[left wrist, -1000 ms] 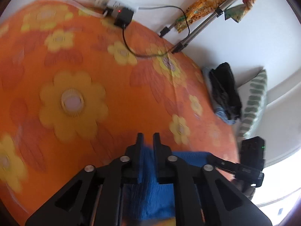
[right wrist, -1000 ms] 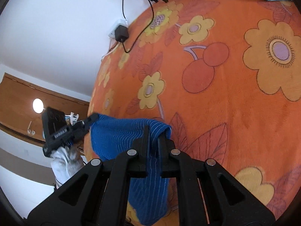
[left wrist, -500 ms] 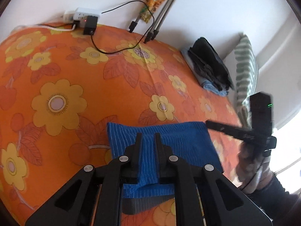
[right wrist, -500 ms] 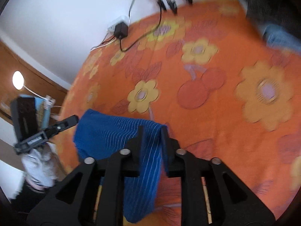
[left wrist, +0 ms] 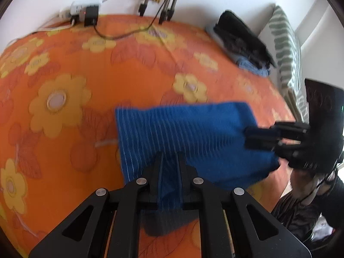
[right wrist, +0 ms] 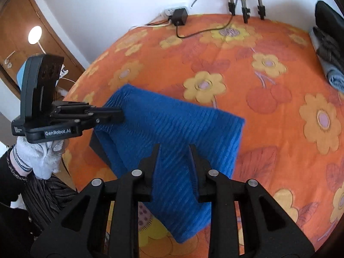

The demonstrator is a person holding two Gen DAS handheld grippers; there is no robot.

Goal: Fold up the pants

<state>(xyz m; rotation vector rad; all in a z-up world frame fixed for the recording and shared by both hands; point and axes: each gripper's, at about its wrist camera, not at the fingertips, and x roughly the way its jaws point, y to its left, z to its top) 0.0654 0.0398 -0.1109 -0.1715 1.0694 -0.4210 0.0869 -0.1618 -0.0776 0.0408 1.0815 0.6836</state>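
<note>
The blue ribbed pants [left wrist: 185,133] are folded into a small rectangle and held up just above the orange flowered bed. My left gripper [left wrist: 169,158] is shut on their near edge. It also shows in the right wrist view [right wrist: 116,115], gripping the left corner. My right gripper [right wrist: 174,150] has its jaws wider apart, with the pants [right wrist: 172,124] between them; its grip is unclear. It shows in the left wrist view [left wrist: 247,137] at the right corner of the cloth.
The bedspread [left wrist: 64,75] fills both views. A stack of folded dark clothes [left wrist: 243,40] lies at the far right by a striped pillow [left wrist: 286,49]. A power strip with charger and cable [left wrist: 86,15] and tripod legs [right wrist: 245,10] stand at the wall.
Both grippers have carried the folded pants forward over the bed and tilted down. The right gripper's jaws stand wider apart than before.
</note>
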